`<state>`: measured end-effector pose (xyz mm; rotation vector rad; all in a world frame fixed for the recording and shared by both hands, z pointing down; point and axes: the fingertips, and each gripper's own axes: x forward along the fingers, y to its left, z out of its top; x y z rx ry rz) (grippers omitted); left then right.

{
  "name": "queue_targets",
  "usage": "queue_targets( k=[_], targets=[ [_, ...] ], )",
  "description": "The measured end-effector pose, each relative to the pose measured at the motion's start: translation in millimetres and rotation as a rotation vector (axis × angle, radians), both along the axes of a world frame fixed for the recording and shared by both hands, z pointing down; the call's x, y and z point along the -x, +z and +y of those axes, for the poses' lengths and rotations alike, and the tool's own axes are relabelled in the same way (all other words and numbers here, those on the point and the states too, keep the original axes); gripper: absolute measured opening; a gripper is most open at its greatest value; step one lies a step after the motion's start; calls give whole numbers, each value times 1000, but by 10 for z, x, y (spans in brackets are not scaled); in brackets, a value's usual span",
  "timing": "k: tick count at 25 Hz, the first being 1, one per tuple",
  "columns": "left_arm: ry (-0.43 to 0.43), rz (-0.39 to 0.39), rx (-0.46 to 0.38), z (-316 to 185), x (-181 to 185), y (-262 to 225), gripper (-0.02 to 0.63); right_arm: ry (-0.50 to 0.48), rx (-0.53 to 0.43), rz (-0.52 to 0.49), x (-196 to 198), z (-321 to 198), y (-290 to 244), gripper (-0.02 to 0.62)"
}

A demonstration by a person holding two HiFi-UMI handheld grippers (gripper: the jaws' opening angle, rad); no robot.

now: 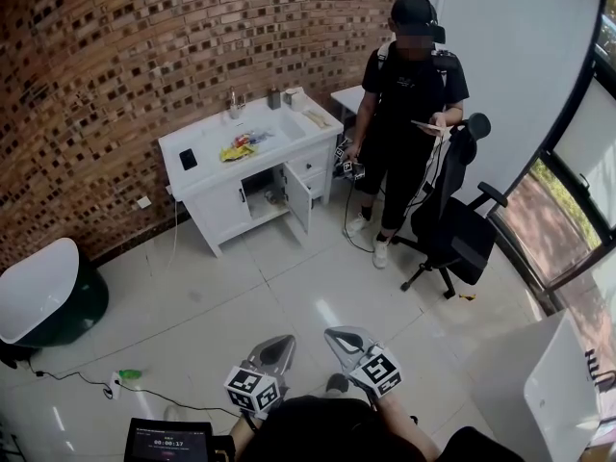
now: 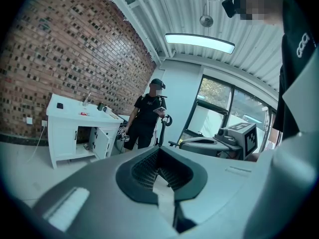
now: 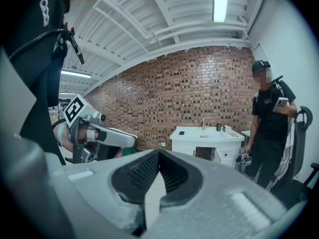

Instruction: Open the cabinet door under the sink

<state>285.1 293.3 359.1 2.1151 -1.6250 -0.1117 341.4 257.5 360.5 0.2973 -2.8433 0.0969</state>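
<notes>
Meanwhile, holds the left gripper and the right gripper side by side at the bottom centre of the head view, above pale floor tiles. Shows both pairs of jaws pressed together in the two gripper views, with nothing caught between them. Places the white sink cabinet well apart from both grippers, in the upper middle of the head view, backed against the brick wall. Finds the cabinet door under the basin already swung out toward the lower right, baring a dark compartment. Leaves the neighbouring door, to its left, flat and closed. Sets a black slab and a yellow packet on the countertop, with a faucet at the far edge. Puts a person in black just right of the cabinet, in the upper right of the frame, phone in hand, beside a black office chair. Catches a green bottle lying on the floor at lower left.
</notes>
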Motion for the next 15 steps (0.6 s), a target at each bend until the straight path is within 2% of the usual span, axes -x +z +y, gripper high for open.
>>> queue_targets(
  k=[15],
  targets=[
    [-3,2,11,17,-49,55,15,2,6,13,-45,7,59,-9]
  ],
)
